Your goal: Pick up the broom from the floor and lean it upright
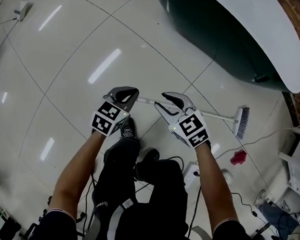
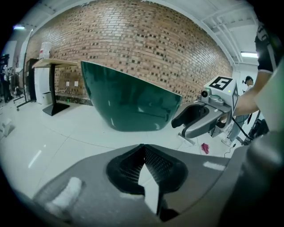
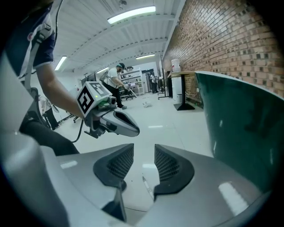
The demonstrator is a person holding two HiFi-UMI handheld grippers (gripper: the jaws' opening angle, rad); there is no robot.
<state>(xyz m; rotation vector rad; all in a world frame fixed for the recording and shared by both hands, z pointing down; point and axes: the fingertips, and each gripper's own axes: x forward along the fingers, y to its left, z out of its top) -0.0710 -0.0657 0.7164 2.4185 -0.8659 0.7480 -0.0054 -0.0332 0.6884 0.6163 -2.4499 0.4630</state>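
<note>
On the shiny white floor (image 1: 64, 83) the broom (image 1: 220, 117) lies flat. Its thin white stick runs from under the two grippers out to the person's right. Its brush (image 1: 241, 121) is at the far right end, near the foot of a big green counter (image 1: 210, 33). A red cloth (image 1: 238, 157) lies on the floor close to the brush, but not touching it.

The person stands over the broom with both arms held out.

The left gripper (image 1: 127, 95) hangs above the floor, just to the left of the stick's end. In the left gripper view its two fingers are pressed together at the tips, and nothing is between them. Only floor shows through the little hole below the tips.

The right gripper (image 1: 161, 100) hangs above the stick. In the right gripper view its fingers stand apart with a gap between them. Down through that gap you can see the stick on the floor, small and far below. The fingers are not touching it.

The two grippers are near each other, side by side. A brick wall (image 2: 146, 40) stands behind the counter.
</note>
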